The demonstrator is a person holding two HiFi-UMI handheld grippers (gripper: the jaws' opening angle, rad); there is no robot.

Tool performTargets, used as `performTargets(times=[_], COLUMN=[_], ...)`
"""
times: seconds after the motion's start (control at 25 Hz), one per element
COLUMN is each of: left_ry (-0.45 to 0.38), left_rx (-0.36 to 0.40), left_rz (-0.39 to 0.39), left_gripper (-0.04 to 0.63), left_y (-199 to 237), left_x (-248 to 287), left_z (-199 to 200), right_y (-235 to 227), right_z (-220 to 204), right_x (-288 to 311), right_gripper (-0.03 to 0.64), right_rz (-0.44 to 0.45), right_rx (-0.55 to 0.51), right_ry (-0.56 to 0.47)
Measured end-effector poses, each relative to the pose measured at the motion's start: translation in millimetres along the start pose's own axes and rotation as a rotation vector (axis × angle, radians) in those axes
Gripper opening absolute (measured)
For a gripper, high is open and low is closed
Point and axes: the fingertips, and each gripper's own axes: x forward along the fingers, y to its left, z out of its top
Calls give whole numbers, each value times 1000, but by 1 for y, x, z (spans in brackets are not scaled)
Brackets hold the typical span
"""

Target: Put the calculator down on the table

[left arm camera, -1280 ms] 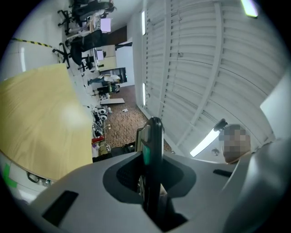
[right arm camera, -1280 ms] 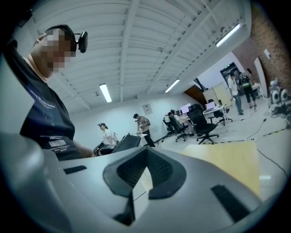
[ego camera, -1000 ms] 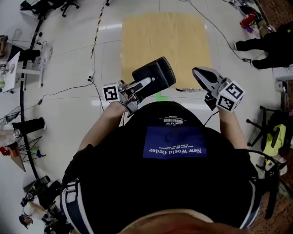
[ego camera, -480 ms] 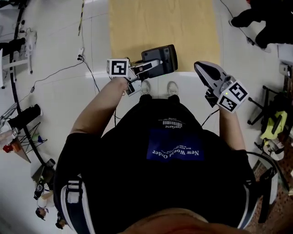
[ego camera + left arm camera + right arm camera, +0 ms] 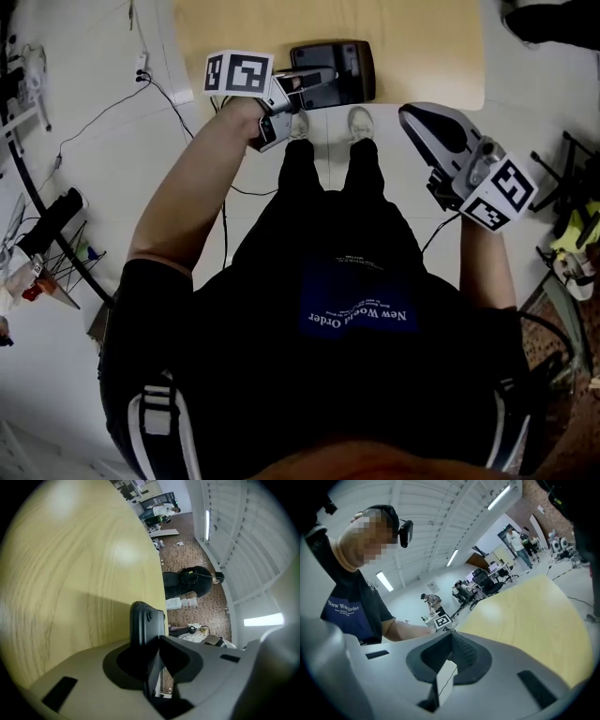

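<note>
Calculator clamped at near end by left gripper, jaws narrow on it, low over near edge of table; contact unclear. Right gripper closed, empty, beside table. Step: set-down. Next: seat flat, then spread jaws.
</note>
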Motion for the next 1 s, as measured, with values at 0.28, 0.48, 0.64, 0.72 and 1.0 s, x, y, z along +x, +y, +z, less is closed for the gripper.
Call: performTargets(times=[0.28,0.48,0.64,0.72,1.0], left_ry=[-4,50,86,110,-29], left_rx=[25,151,342,436,461], left_rz=[215,374,544,641,623], left_gripper=[195,284,364,388,407], left_y=[6,14,23,31,19], left_x=[9,2,0,-3,-12], left_z=[9,5,6,9,23], right_y=[2,13,13,12,24], right_z=[2,6,7,7,12], right_x=[-14,-14,-20,-23,-25], right_gripper=[-12,-12,-12,-12,-12], right_rz=[16,35,31,26,30], right_rx=[35,43,47,47,26], right_ry=[-45,-54,-58,-58,-58])
